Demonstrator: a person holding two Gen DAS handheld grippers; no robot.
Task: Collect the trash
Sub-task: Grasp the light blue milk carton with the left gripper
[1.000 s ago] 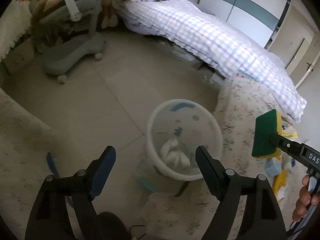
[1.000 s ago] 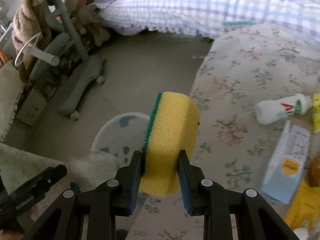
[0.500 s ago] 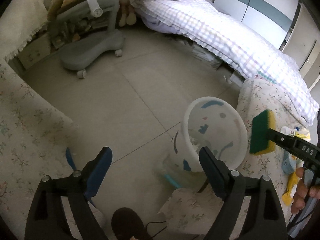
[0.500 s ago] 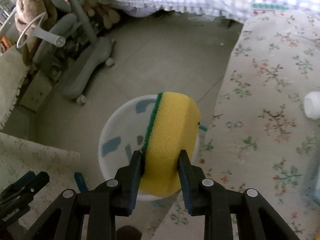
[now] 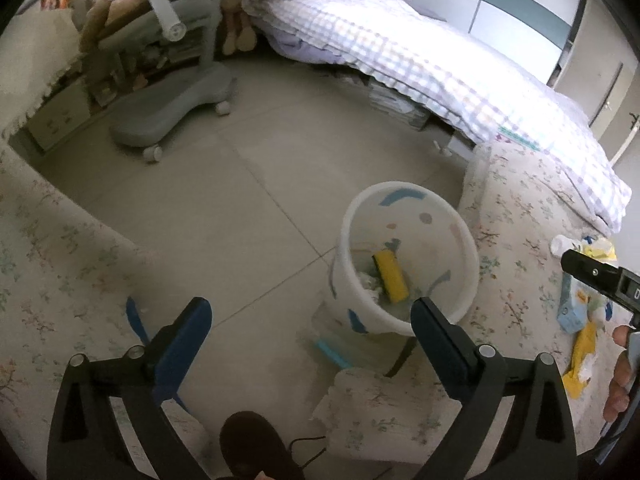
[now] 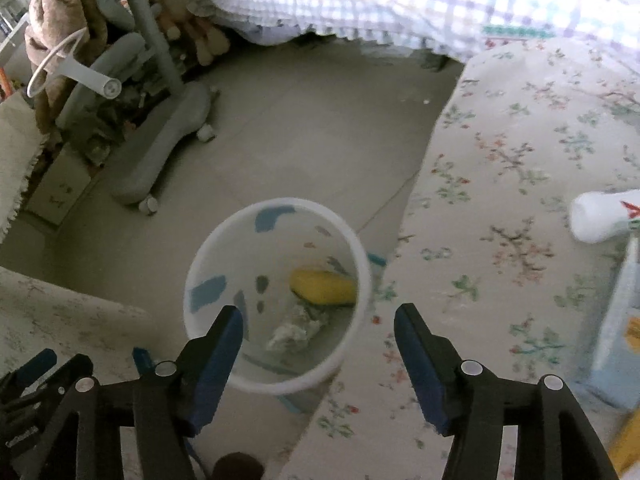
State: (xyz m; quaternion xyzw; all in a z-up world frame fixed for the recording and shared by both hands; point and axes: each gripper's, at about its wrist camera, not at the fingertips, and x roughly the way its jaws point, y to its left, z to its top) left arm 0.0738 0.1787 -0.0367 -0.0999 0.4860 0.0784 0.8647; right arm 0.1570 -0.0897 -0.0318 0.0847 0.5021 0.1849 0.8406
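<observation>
A white trash bin [image 5: 436,208] [image 6: 224,240] with blue and grey patches stands on the tile floor beside a flowered table. Inside it lies a yellow sponge [image 5: 391,276] [image 6: 324,287] on crumpled white paper [image 6: 298,326]. Above the bin's near rim, my right gripper [image 6: 318,340] has its jaws opening with nothing between them. One of its fingers [image 5: 592,270] pokes in at the right of the left wrist view. My left gripper [image 5: 310,332] hangs over the floor, left of the bin, its jaws still opening and empty.
The flowered tablecloth [image 6: 520,168] carries a white bottle [image 6: 604,216], a pale blue carton [image 6: 618,320] and yellow wrappers [image 5: 582,356]. A grey wheeled chair [image 5: 172,120] and a bed with a checked quilt [image 5: 420,64] stand behind. A dark shoe [image 5: 256,448] is on the floor below.
My right gripper has opened and the yellow sponge has dropped from it into the bin. The left gripper's jaws have spread a little wider.
</observation>
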